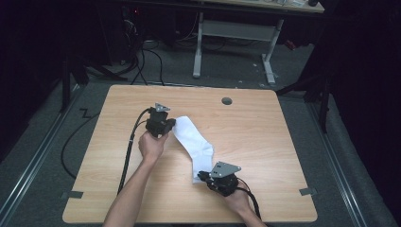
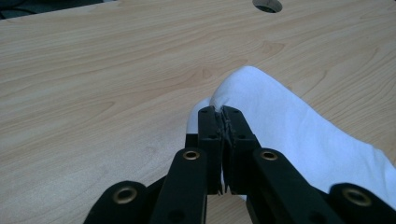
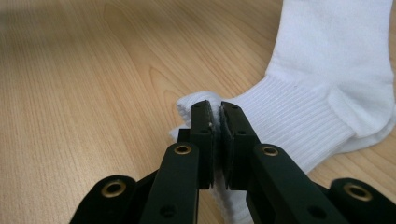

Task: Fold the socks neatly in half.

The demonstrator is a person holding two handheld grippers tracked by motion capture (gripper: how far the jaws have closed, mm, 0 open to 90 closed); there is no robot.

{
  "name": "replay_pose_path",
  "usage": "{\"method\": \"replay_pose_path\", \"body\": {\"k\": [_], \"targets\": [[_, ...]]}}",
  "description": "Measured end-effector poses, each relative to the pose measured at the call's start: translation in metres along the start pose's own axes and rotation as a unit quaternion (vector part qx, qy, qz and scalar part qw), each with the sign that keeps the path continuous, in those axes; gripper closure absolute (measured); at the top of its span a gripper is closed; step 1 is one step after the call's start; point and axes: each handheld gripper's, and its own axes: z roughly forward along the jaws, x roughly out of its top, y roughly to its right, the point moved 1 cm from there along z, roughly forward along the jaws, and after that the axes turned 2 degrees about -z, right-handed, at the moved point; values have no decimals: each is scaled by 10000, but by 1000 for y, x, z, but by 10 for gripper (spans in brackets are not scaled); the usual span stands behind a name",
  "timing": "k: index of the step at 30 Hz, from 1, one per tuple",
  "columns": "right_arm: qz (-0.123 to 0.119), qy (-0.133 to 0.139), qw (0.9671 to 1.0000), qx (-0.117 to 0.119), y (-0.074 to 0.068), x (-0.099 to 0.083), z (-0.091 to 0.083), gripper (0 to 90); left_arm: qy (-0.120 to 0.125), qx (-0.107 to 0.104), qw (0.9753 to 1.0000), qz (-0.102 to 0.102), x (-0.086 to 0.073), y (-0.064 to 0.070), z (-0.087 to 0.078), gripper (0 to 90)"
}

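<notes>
A white sock (image 1: 194, 140) lies stretched across the middle of the wooden table (image 1: 255, 142), toe end at the upper left, ribbed cuff at the lower right. My left gripper (image 1: 173, 126) is shut on the toe end; in the left gripper view the jaws pinch a fold of the white sock (image 2: 289, 126) at my left gripper (image 2: 222, 112). My right gripper (image 1: 202, 176) is shut on the cuff; in the right gripper view my right gripper (image 3: 215, 108) clamps the edge of the ribbed sock cuff (image 3: 299, 121).
A round cable hole (image 1: 227, 100) sits near the table's far edge. Cables trail from both grippers toward the table's near side. Beyond the table stand desk legs (image 1: 197, 47) and floor cables. Bare wood lies to the left and right of the sock.
</notes>
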Motion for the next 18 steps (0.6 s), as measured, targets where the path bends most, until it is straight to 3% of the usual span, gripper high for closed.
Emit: {"method": "replay_pose_path", "body": {"k": [11,18], "targets": [[33,-201,9996,200,0,-6,4,810,-193,31,9998,93,-14,6,22,861],[143,-274,9989,347,2,-8,6,758,-313,56,9995,34,-26,0,30,830]]}}
